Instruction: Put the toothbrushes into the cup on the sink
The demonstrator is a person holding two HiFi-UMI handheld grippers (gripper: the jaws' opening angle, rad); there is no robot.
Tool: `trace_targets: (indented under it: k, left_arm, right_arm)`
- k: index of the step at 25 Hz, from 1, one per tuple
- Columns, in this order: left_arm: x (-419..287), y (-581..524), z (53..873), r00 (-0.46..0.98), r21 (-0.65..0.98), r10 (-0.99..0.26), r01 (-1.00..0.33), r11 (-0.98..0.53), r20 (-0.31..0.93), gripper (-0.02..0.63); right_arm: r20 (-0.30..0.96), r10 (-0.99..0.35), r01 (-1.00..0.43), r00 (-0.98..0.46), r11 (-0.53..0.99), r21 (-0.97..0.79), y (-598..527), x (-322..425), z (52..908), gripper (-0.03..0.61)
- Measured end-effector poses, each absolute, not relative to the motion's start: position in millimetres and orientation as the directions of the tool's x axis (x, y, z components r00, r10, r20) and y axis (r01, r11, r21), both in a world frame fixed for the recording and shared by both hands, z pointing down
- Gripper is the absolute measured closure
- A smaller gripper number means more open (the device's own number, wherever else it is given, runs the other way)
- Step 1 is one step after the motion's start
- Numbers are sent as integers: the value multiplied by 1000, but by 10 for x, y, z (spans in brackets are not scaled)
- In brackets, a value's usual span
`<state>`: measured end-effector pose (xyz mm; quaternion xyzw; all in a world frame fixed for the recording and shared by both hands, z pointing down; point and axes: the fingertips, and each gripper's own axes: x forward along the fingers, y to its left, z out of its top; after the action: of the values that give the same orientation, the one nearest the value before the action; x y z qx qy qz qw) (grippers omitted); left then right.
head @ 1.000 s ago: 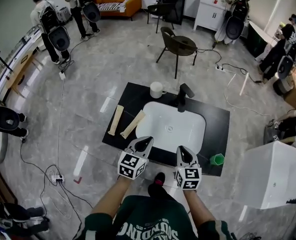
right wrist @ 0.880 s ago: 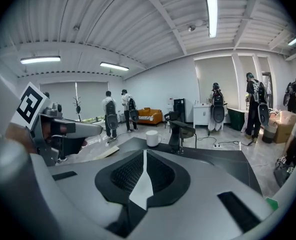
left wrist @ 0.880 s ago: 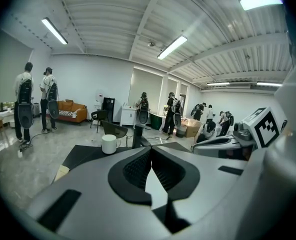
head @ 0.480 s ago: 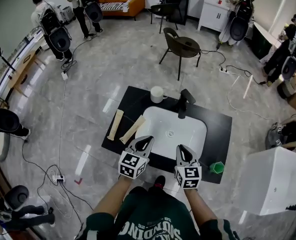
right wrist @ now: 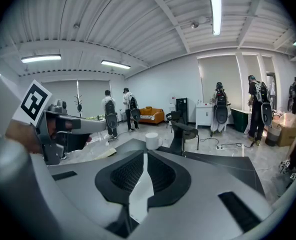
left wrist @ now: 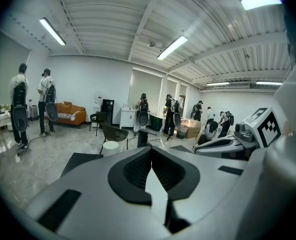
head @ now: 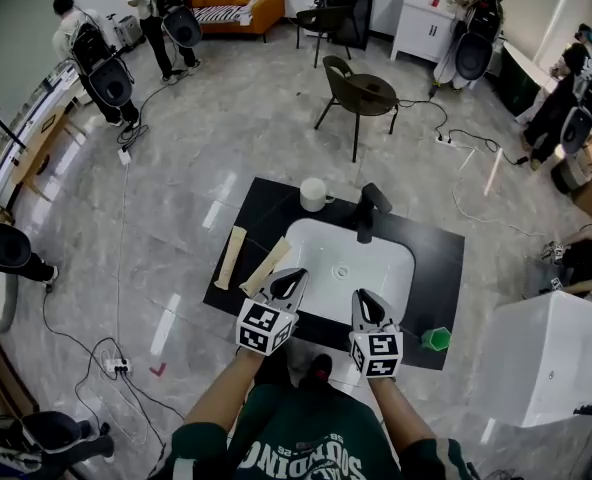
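Left gripper (head: 287, 286): pressed together, empty, at the basin's (head: 381, 268) near-left rim.
Right gripper (head: 364, 306): pressed together, empty, at the basin's near rim.
Toothbrushes (head: 229, 257): left of basin; missed by left gripper view.
Cup (head: 314, 193): behind basin, seen in every view.

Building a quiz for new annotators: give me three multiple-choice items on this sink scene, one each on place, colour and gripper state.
1. The toothbrushes lie: A) left of the basin; B) inside it; C) right of it.
2. The small cup at the counter's near right corner is: A) red; B) green; C) blue.
3. The right gripper is: A) wide open; B) shut on a toothbrush; C) shut, empty.
1A, both rest on the counter beside the basin; 2B, it is plainly green; 3C, its jaws meet with nothing between.
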<state>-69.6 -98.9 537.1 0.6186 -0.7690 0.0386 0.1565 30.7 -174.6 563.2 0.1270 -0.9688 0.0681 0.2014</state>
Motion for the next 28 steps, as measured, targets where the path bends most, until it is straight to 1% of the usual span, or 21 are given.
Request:
trace_targets:
  k: [8,15,28]
  left_arm:
    - [-1047,-1069,5422,-116,122,-945,-980,160,306,601]
    - [-1277,-1131,5559,-70,112,-942,-987,112,330,601]
    - [-1569,-1135,5572,-55,113,-941,-989,98,335,601]
  right_arm:
    - [408,-282,-340,-868,937,-75,-1817,-39,5590,535]
    - [424,-300,-365,-854,928,-77,-1755,-271,5705,535]
    - [432,-313,-378,-846,923,-70,-1783,-545,5708,535]
